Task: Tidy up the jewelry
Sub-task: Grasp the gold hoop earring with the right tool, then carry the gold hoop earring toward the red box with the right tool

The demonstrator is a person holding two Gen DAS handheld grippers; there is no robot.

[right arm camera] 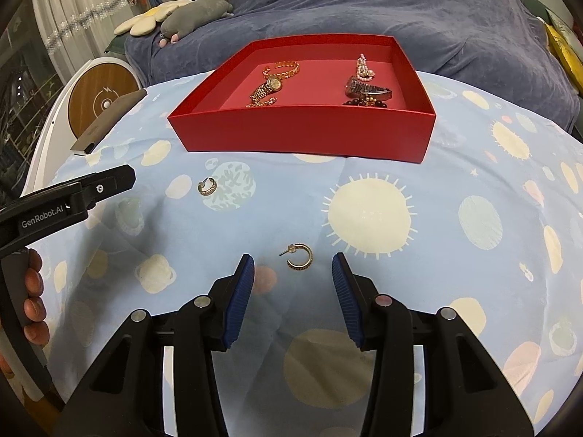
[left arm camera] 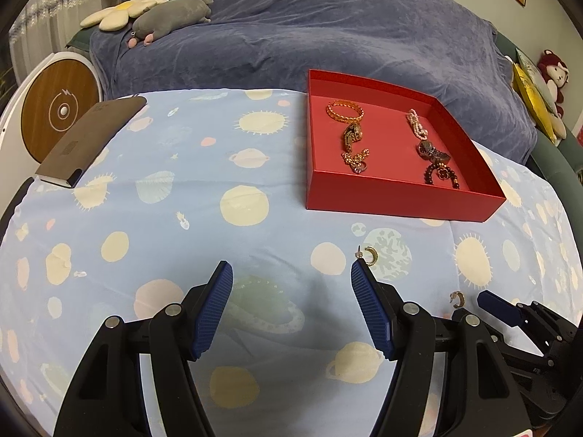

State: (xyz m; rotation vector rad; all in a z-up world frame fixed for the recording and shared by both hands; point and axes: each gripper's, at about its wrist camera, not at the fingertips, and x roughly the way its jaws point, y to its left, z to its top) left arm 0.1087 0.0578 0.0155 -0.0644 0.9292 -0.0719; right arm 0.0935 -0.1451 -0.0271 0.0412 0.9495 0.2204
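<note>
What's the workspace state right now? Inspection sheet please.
Surface: planet-print cloth, lightly wrinkled.
Job's things: two hoop earrings loose on it, near earring and far earring; red tray holds bracelets and two watches.
Clutter: dark flat case at the cloth's edge.
Grippers: left gripper open, empty; right gripper open, near earring just ahead of its jaws.
Cables: nothing seen.
Surroundings: blue-covered sofa, plush toys.
</note>
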